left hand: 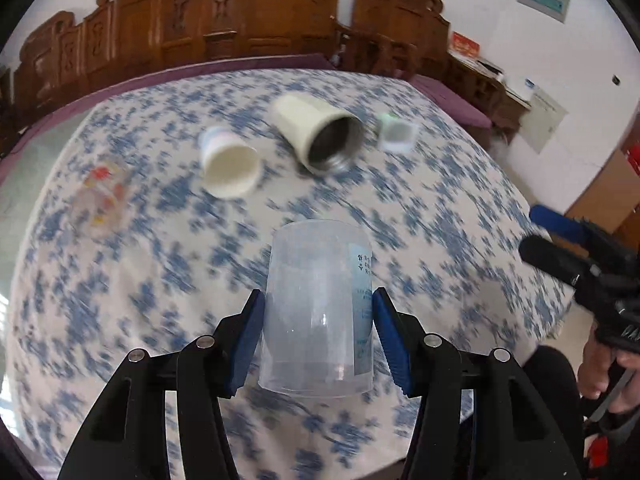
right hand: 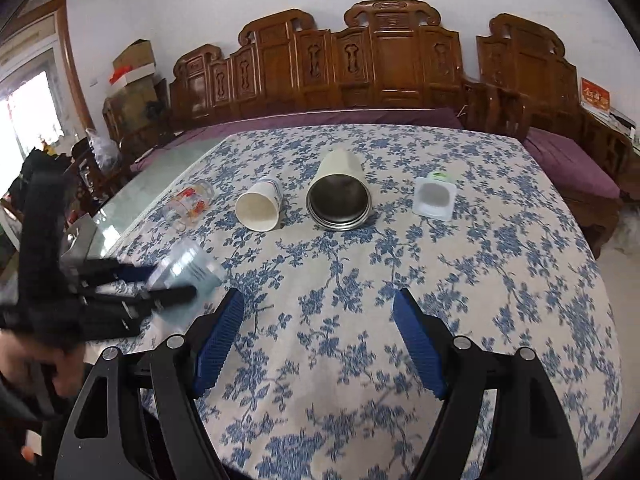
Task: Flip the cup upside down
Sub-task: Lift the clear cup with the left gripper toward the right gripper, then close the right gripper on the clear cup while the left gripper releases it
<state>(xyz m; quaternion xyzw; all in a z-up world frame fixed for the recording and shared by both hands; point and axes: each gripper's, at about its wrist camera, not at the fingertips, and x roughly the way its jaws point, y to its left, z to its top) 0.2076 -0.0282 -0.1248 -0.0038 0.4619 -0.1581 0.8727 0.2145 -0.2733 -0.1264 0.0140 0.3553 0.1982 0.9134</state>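
**A:** Status? Start with the big stuff.

**B:** Table [right hand: 460, 300] with blue floral cloth runs under and ahead of both my jaws. Carved wooden bench [right hand: 380, 68] behind its far edge.

**A:** Task cup?

**B:** Clear plastic cup [left hand: 318, 312] sits between the blue pads of my left gripper [left hand: 319, 334]. Pads are touching or just off its sides, so I can't tell if there's real clamp force. Closed base points away from me, open rim toward me. In the right wrist view it's blurred, low on the left, tilted over the table edge.

**A:** Right side?

**B:** Right gripper [right hand: 320, 340] spread wide, nothing between the pads, hanging over the near part of the cloth.

**A:** Other objects?

**B:** All well ahead of my right jaws, in a row across the cloth. Cream steel-lined tumbler [right hand: 340, 196] on its side dead ahead, mouth facing me. Paper cup [right hand: 259, 206] on its side just left of it. Printed glass mug [right hand: 191, 202] further left, lying down. Small white plastic tub [right hand: 434, 198] to the right, mouth facing me.
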